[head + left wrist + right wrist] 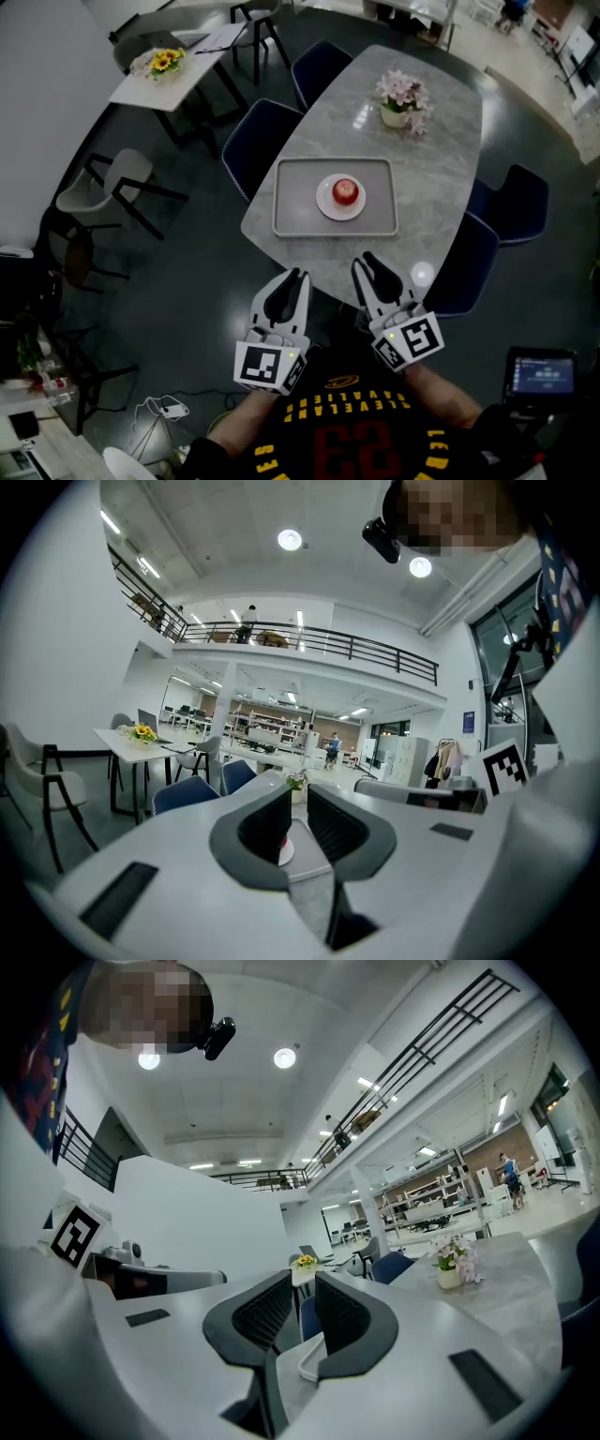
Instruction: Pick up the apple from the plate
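Note:
A red apple (346, 191) sits on a white plate (328, 203) in the middle of a grey tray (291, 211) on the marble table (441, 159). Both grippers hover off the table's near edge, short of the tray. My left gripper (298, 275) points at the tray's near left corner, jaws nearly together and empty. My right gripper (364, 259) is level with it, jaws likewise close and empty. In the left gripper view a red sliver of apple (284, 840) shows through the narrow slit of the left gripper (298, 803). The right gripper (307, 1302) frames a tray corner (310, 1361).
A pot of pink flowers (405, 101) stands on the table beyond the tray. Dark blue chairs (262, 131) (514, 202) ring the table. A side table with yellow flowers (165, 62) and a grey chair (117, 183) stand to the left. A lit screen (540, 373) is at lower right.

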`<state>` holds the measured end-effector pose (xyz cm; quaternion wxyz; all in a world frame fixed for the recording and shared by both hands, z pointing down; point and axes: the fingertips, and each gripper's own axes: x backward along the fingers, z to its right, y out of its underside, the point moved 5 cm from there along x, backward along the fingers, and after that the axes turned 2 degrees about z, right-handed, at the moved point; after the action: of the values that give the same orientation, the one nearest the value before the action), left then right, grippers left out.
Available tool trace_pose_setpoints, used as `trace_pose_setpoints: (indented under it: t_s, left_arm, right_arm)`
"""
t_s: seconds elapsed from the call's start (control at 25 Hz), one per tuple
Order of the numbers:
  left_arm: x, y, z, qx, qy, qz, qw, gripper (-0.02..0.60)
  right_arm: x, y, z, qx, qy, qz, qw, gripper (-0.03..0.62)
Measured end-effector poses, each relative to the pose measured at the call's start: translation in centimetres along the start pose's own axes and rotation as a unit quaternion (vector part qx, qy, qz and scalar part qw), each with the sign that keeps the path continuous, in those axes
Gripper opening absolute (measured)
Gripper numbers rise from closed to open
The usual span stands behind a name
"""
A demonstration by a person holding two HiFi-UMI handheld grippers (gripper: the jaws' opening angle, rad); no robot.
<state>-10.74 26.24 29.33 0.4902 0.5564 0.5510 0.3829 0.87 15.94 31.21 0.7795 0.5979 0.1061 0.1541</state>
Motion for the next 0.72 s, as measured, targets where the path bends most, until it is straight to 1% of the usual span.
trace_pose_setpoints:
  t_s: [0.12, 0.24, 0.28, 0.32, 0.36, 0.44, 0.56, 0.72]
  left_arm:
    - [-3.0, 0.5, 0.0, 0.001, 0.004, -0.016, 0.9999, 0.051]
    - [-4.2, 1.3, 0.1, 0.019, 0.012, -0.035, 0.9991, 0.051]
    - [-4.2, 1.5, 0.1, 0.024, 0.014, -0.041, 0.9987, 0.062]
    - [-4.2, 1.5, 0.0, 0.029, 0.015, -0.047, 0.9984, 0.086]
    - [-4.4, 1.5, 0.0, 0.033, 0.014, -0.05, 0.9981, 0.086]
    - [-6.2, 1.5, 0.0, 0.039, 0.011, -0.058, 0.9975, 0.086]
    - [-10.2, 2.0, 0.2, 0.049, 0.002, -0.076, 0.996, 0.086]
    - [-12.5, 3.4, -0.8, 0.072, -0.008, -0.105, 0.9918, 0.086]
  right_arm:
    - [-1.3, -0.1, 2.6, -0.006, -0.003, -0.003, 1.0, 0.063]
    - [-1.5, 0.2, 3.8, -0.018, 0.002, -0.007, 1.0, 0.063]
    - [-1.5, 0.3, 3.8, -0.021, 0.005, -0.008, 1.0, 0.063]
    - [-1.4, 0.4, 3.9, -0.025, 0.008, -0.009, 1.0, 0.063]
    - [-1.5, 0.5, 4.2, -0.028, 0.011, -0.01, 1.0, 0.063]
    - [-2.3, 0.5, 6.3, -0.034, 0.017, -0.016, 0.999, 0.063]
    - [-3.5, 1.0, 10.7, -0.044, 0.027, -0.034, 0.998, 0.063]
    - [-3.8, 2.6, 13.6, -0.059, 0.045, -0.056, 0.996, 0.063]
